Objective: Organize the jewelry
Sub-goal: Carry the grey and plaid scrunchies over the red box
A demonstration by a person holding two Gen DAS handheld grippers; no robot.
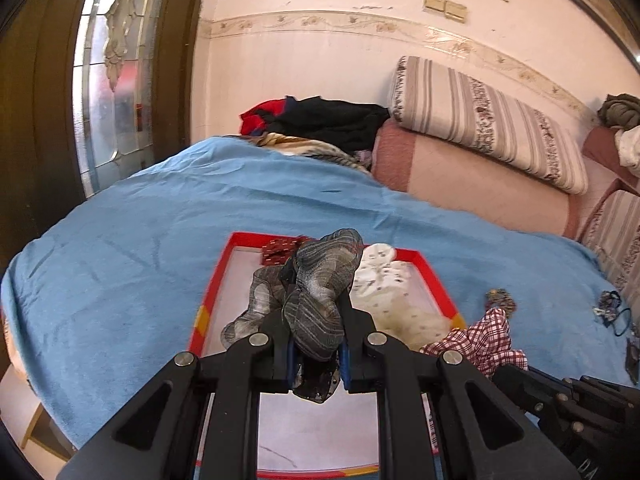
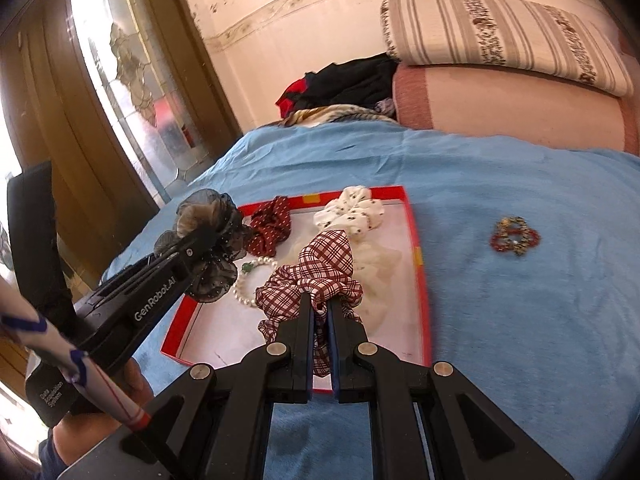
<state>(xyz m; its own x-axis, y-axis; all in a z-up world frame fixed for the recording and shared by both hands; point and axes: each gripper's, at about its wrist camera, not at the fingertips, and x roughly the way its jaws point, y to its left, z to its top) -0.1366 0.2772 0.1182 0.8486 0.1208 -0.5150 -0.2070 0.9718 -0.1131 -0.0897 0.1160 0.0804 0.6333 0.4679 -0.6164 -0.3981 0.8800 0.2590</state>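
A red-rimmed tray [image 2: 416, 236] lies on the blue bedspread. My left gripper [image 1: 318, 316] is shut on a grey-black sheer scrunchie [image 1: 320, 280] above the tray; it also shows in the right wrist view [image 2: 208, 236]. My right gripper [image 2: 320, 308] is shut on a red-and-white plaid scrunchie [image 2: 316, 276], over the tray's near part; this scrunchie shows at the tray's right in the left wrist view [image 1: 480, 340]. In the tray lie a dark red dotted scrunchie [image 2: 270, 226], a white dotted scrunchie [image 2: 352, 212] and a pearl bracelet [image 2: 248, 280].
A red-and-gold beaded scrunchie [image 2: 514, 236] lies on the bedspread [image 2: 520, 320] right of the tray. Dark small items [image 1: 610, 304] lie at the bed's right edge. Clothes [image 1: 320, 120] and a striped pillow [image 1: 488, 120] are at the back. A glass door [image 1: 112, 80] stands left.
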